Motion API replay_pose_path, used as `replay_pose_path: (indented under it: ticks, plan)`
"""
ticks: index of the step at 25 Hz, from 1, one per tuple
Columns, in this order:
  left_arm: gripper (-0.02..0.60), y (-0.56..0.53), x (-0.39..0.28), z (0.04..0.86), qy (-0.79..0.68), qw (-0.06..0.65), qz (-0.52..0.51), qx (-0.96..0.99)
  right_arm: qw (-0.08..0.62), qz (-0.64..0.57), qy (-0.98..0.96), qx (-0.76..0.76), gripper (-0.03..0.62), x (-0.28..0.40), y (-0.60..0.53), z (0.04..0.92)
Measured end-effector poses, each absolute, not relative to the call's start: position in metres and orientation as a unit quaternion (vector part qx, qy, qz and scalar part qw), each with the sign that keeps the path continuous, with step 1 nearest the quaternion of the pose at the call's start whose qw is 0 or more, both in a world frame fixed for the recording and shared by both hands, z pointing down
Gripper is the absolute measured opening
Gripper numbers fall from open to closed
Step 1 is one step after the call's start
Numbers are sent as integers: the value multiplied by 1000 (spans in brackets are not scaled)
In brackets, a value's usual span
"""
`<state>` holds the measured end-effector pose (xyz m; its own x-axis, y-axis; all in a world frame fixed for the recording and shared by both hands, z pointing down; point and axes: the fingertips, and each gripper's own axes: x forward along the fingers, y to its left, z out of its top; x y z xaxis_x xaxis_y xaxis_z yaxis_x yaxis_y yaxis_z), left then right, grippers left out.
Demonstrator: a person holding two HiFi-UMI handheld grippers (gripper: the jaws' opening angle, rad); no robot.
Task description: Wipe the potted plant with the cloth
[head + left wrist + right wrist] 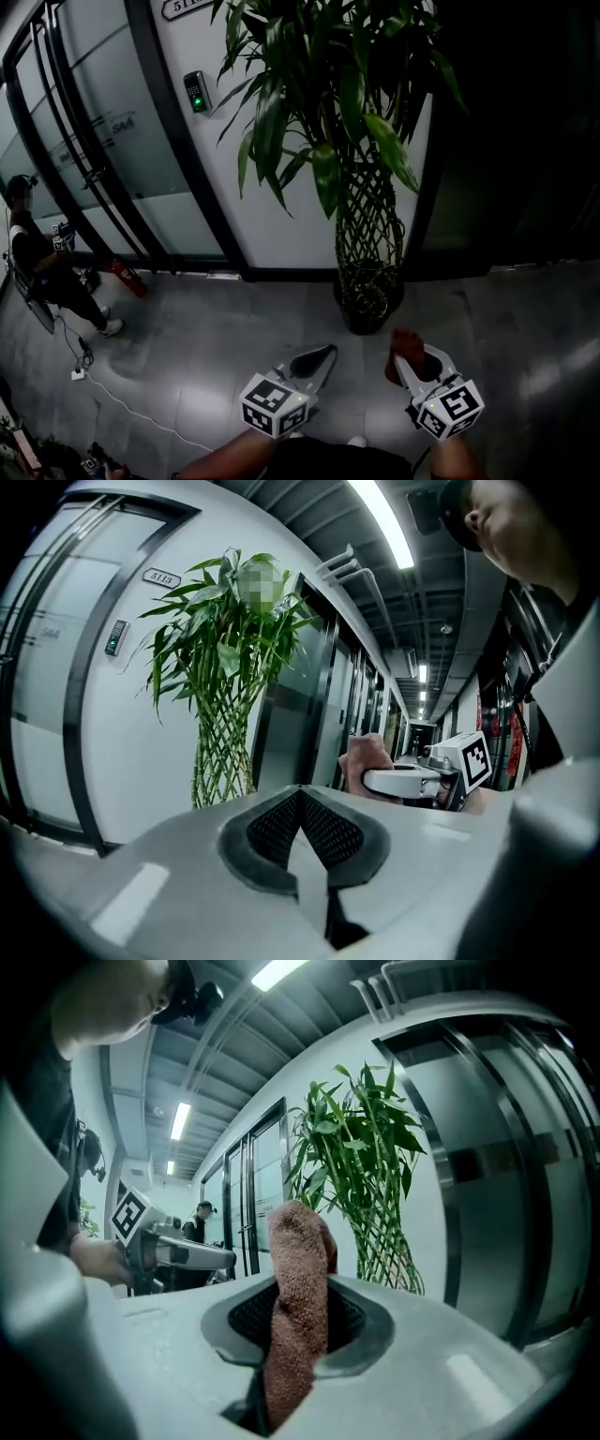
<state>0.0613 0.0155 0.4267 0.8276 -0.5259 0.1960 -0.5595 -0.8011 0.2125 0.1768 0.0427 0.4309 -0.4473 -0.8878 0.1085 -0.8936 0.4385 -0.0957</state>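
A tall potted plant with long green leaves and braided stems stands in a dark pot against the white wall; the plant shows in the left gripper view and the plant in the right gripper view. My right gripper is shut on a reddish-brown cloth, whose end cloth sticks out just in front of the pot. My left gripper is shut with nothing in it, level with the right one and left of it.
A glass door with black frames fills the left wall, with a keypad beside it. A person crouches at the far left near a red object, and a white cable runs over the grey floor.
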Motion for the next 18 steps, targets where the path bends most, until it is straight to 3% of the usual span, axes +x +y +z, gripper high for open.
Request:
replay_pose_path:
  ticks: [18]
  plan:
    - [18, 3, -32, 409, -268, 124, 39, 955, 44, 114, -795, 594, 66, 111, 90, 438]
